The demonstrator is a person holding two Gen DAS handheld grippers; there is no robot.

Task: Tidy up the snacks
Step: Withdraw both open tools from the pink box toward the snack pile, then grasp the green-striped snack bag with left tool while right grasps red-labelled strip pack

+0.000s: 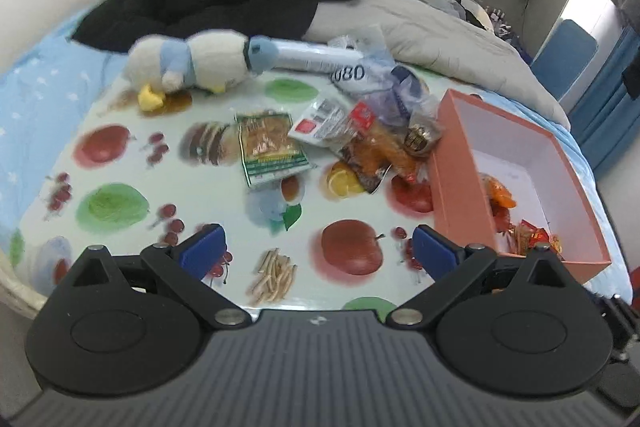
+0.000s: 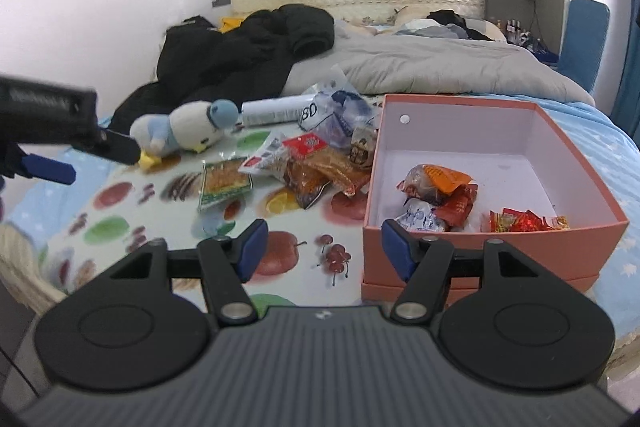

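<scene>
Snacks (image 1: 352, 143) lie heaped on the fruit-print cloth (image 1: 224, 211) beside the pink box (image 1: 460, 163) — your left gripper (image 1: 316, 247) hovers spread wide, empty. Right wrist view: your right gripper (image 2: 324, 251) gapes empty at the box's near wall — several wrapped snacks (image 2: 440, 195) inside.

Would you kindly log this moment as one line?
left gripper open | right gripper open | pink box partly filled | green packet outside

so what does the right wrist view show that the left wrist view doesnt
Only the right wrist view shows the left tongs from outside and the blue-and-white packet in the pink box. Only the left wrist view shows the printed breadsticks on the fruit-print mat. Both show the box, the green snack packet, the plush duck and open, empty tongs.
</scene>
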